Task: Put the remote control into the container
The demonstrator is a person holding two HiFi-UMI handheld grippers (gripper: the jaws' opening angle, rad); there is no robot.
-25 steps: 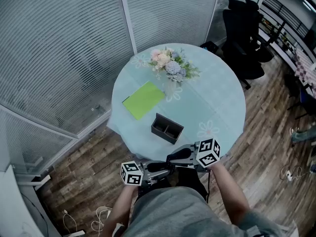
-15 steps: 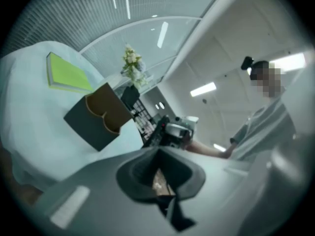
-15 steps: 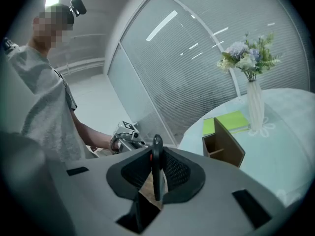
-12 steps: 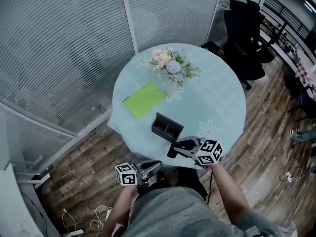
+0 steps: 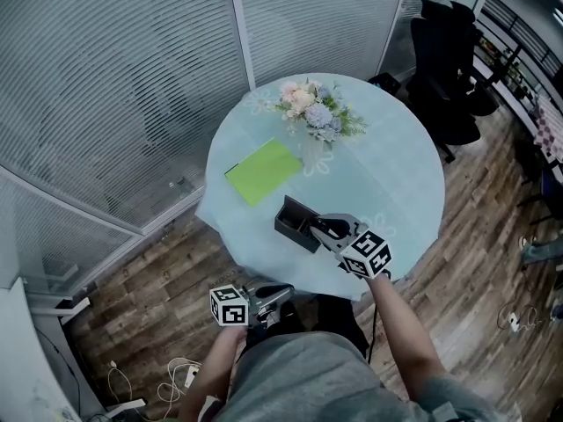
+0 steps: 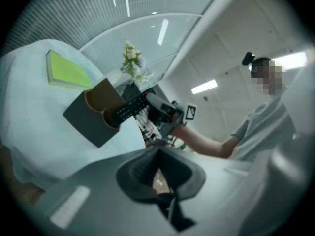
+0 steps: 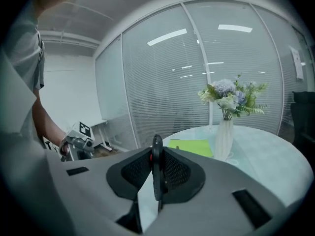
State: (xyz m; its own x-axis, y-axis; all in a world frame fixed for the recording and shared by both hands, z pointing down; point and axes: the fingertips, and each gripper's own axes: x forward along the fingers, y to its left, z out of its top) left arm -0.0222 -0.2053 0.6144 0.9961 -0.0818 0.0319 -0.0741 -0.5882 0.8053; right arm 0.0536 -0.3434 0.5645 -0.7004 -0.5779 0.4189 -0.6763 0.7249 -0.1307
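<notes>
The black remote control (image 6: pixel 129 107) is clamped in my right gripper (image 5: pixel 320 229), which hovers over the dark two-compartment container (image 5: pixel 293 221) on the round table. In the left gripper view the remote's far end reaches the rim of one compartment of the container (image 6: pixel 86 116). The right gripper view shows the remote (image 7: pixel 156 163) edge-on between the pads. My left gripper (image 5: pixel 280 294) is shut on nothing, off the table's near edge, below and left of the container.
A green notebook (image 5: pixel 262 170) lies left of the container on the pale blue tablecloth (image 5: pixel 387 170). A white vase of flowers (image 5: pixel 314 117) stands at the far side. Black chairs (image 5: pixel 449 77) are beyond the table, and glass walls with blinds run behind it.
My right gripper has carried the remote forward from the table's near edge to above the container. My left gripper's jaws have shut and it has dropped back slightly.
</notes>
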